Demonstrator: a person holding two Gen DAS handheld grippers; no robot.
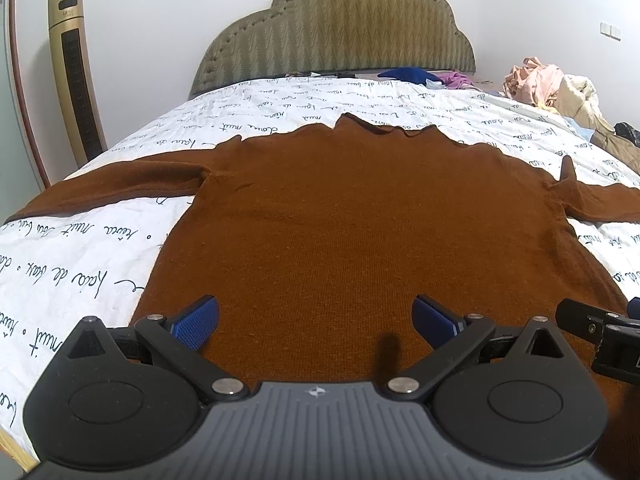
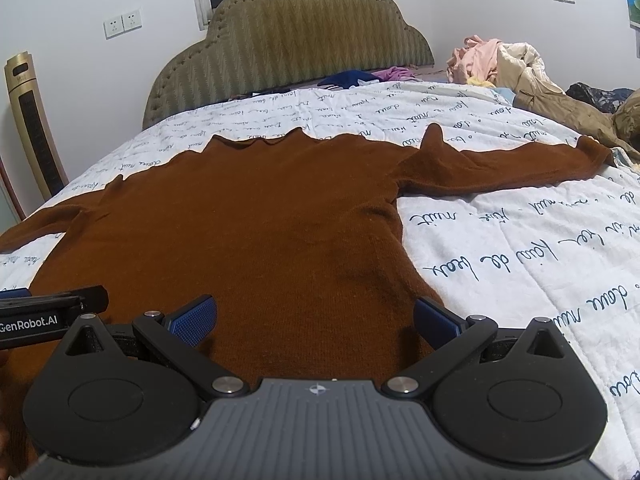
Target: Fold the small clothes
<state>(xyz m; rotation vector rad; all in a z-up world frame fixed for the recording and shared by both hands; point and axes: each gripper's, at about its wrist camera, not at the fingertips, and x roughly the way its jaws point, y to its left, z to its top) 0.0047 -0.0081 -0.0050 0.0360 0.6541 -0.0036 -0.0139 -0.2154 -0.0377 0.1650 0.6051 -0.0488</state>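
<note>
A brown knit sweater (image 1: pixel 352 216) lies spread flat on the bed, collar toward the headboard, both sleeves stretched out sideways. It also shows in the right wrist view (image 2: pixel 248 232). My left gripper (image 1: pixel 316 320) is open and empty, just above the sweater's hem near its left side. My right gripper (image 2: pixel 316 320) is open and empty above the hem near its right side. The right gripper's body shows at the right edge of the left wrist view (image 1: pixel 600 328); the left gripper's body shows at the left edge of the right wrist view (image 2: pixel 48 308).
The bed has a white quilt with dark script lettering (image 1: pixel 80 264), and a padded headboard (image 1: pixel 336 28). A heap of clothes (image 2: pixel 516 68) lies at the far right of the bed. A gold tower fan (image 1: pixel 76 76) stands at the left wall.
</note>
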